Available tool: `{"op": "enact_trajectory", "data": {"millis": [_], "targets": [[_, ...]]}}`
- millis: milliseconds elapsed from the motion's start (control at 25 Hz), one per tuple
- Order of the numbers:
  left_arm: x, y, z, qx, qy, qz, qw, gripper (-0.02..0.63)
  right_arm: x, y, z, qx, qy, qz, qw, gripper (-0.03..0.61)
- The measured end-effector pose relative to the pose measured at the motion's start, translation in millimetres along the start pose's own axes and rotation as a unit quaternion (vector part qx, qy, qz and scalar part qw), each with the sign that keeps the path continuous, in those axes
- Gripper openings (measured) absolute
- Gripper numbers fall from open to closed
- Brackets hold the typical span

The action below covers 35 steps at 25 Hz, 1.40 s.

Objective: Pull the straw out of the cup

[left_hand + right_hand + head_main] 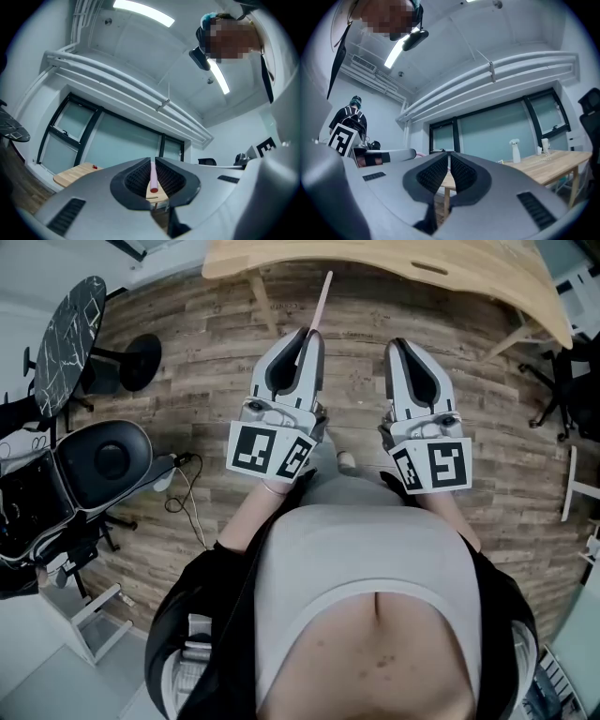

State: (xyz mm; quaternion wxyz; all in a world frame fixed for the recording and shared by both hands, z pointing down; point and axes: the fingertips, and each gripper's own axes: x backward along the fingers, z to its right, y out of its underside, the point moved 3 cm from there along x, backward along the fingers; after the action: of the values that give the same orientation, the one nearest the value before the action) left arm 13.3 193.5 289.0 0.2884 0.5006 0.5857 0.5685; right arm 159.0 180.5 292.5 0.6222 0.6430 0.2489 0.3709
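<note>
My left gripper (306, 337) is shut on a thin pink straw (322, 298), which sticks out past the fingertips toward the wooden table (422, 268). In the left gripper view the straw's end (153, 177) sits clamped between the ribbed pads of that gripper (153, 162). To the right, my right gripper (401, 345) is held level with it, jaws together and nothing between them. The right gripper view shows its jaws (448, 157) closed on nothing. No cup shows in any view. Both grippers are held in front of the person's body, above the plank floor.
A light wooden table (555, 165) carries a white spray bottle (515, 150) and small items. A black chair (101, 461) and a round dark table (67, 334) stand at the left, with a cable (190, 495) on the floor. Another chair base (562, 381) is at the right.
</note>
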Motion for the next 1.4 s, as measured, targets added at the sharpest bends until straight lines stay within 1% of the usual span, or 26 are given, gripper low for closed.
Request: {"op": "enact_trajectory", "data": {"millis": [200,440,600,840,1200,1400], "targets": [[7,-3,8,0.000,0.000,0.003,1.0000,0.033,9,-5,-2,0.000,-0.005,0.004,1.000,0.037],[6,-16,8,-0.003,0.008,0.011,0.9999,0.032,8,-17,-6,0.004,0.004,0.018,1.000,0.037],[16,-20,7,-0.002,0.013,0.010,0.9999,0.033,13,-13,-14,0.000,0.011,0.013,1.000,0.037],[27,-19,-11,0.010,0.008,0.005,0.9999,0.032,8,-7,-33,-0.002,0.013,0.005,1.000,0.037],[38,-22,-16,0.012,0.013,0.008,0.9998,0.033,7,-5,-48,0.018,0.015,0.000,1.000,0.037],[42,-24,-23,0.012,0.012,0.010,0.9998,0.032,2,-4,-53,0.014,0.015,0.001,1.000,0.035]]}}
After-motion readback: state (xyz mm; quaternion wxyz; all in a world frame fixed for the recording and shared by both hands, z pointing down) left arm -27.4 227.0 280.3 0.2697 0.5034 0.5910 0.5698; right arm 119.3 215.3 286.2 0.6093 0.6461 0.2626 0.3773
